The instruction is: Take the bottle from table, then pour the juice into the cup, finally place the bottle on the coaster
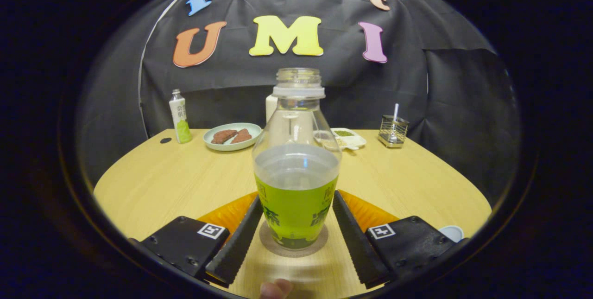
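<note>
On the near part of a round wooden table [162, 183], an uncapped clear bottle [296, 160] is seen standing upright on a round coaster [271, 243], its lower half wrapped in a green label and its liquid level sitting about at the label's top. The gripper [296, 204] is held level and pointed straight across the table, its two fingers [241, 229] set either side of the bottle's base. The fingers are spread apart; narrow gaps appear between each finger and the bottle, though whether light contact is made at the label cannot be told for certain. A fingertip of a person [275, 288] is glimpsed at the near edge, just behind the gripper. An orange mat [227, 213] is partly covered by the fingers and the bottle, lying on the table beside the coaster. The rim of a pale cup [451, 232] is seen at the near right edge of the table, beside the gripper's right body. Toward the far edge, a plate [232, 136] carrying two brown pieces is placed left of centre, with a second, capped bottle [179, 116] upright at the far left. A small white dish [350, 137] with green contents and a wire holder [393, 131] with a white stick are set at the far right. A white container [270, 106] is partly hidden behind the clear bottle.
</note>
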Demonstrator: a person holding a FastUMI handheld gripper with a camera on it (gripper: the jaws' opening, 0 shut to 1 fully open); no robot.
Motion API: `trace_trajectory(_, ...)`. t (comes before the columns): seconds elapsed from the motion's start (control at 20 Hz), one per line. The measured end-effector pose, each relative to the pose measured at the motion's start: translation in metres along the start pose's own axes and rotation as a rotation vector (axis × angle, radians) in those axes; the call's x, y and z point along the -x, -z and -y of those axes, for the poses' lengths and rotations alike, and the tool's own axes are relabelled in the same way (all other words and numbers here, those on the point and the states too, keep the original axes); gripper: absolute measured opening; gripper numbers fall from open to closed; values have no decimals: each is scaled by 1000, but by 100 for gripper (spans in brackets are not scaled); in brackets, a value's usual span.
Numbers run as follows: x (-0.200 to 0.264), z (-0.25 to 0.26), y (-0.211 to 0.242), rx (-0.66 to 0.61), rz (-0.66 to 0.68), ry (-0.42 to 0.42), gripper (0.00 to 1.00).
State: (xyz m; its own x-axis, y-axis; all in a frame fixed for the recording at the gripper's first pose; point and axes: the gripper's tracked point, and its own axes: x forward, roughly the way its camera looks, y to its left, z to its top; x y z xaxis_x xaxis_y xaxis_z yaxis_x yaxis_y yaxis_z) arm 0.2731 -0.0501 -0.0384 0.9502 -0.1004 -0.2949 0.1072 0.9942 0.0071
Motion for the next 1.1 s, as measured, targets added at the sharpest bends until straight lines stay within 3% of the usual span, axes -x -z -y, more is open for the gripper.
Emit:
trace_trajectory(0.45,64,-8,-3,67,129,-38,98)
trace_trajectory(0.95,196,1,25,121,286,-54,99)
trace_trajectory(1.1,229,-7,32,113,330,-96,98)
